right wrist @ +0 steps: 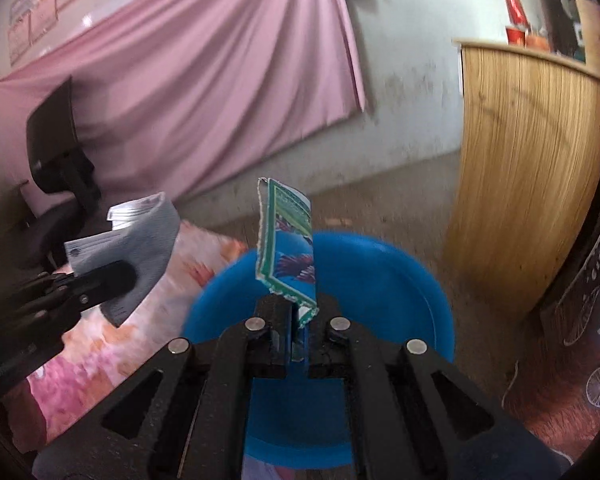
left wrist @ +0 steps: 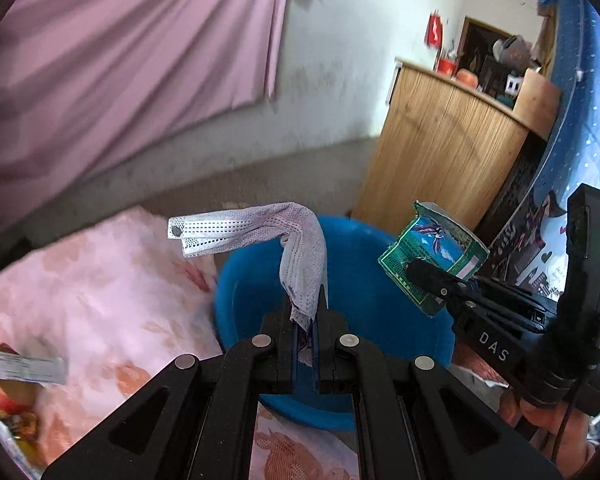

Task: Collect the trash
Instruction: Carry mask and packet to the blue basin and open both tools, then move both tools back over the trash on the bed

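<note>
Currently I hold both pieces of trash above the blue basin (right wrist: 380, 280), which lies ahead of and below each hand-held gripper. My left hand-held gripper (left wrist: 305, 304) is clamped on a white face mask (left wrist: 268, 232) whose long axis arches up and left, past the rim. My right hand-held gripper (right wrist: 300, 316) pinches a green wrapper (right wrist: 286, 240) standing upright, nearer the basin's middle. Motion blur softens the basin's rim; its floor is hidden behind the grippers.

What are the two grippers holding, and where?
Left gripper pinches a face mask by one end; right gripper pinches a green wrapper by its bottom edge.
</note>
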`<state>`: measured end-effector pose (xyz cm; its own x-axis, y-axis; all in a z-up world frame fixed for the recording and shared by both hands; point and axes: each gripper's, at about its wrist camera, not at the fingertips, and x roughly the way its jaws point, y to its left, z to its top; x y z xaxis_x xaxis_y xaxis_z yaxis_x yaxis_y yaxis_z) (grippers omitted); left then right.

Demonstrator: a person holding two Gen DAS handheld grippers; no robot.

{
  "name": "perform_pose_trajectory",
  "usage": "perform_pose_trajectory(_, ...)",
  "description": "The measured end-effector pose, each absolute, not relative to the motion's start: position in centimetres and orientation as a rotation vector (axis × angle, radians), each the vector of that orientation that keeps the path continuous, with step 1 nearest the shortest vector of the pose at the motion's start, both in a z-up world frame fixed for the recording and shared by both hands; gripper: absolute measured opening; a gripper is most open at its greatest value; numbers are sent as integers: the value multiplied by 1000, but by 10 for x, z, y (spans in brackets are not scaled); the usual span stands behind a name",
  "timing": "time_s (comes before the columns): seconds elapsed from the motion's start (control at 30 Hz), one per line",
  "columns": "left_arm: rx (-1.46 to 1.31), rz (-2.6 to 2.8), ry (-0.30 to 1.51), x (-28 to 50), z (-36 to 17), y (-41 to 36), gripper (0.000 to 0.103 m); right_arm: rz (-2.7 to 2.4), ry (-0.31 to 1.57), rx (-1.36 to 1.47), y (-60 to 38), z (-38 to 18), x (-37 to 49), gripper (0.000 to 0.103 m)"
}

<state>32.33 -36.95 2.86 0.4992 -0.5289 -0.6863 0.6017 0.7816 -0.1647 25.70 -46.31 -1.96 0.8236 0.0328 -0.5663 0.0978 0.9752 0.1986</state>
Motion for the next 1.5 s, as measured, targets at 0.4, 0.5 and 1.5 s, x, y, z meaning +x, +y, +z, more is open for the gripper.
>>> perform_pose_trajectory(0.4,61,-628,956,351,17,-353,33,-44,748,283,-484,-40,281,47)
perform_pose_trajectory(0.5,54,-616,941,344,23,-342,34,-46,744,282,-485,-37,282,64)
perform_pose_trajectory(1.5,-89,-150,204,192,109,-132,101,52,126,190,-392,61,217,103)
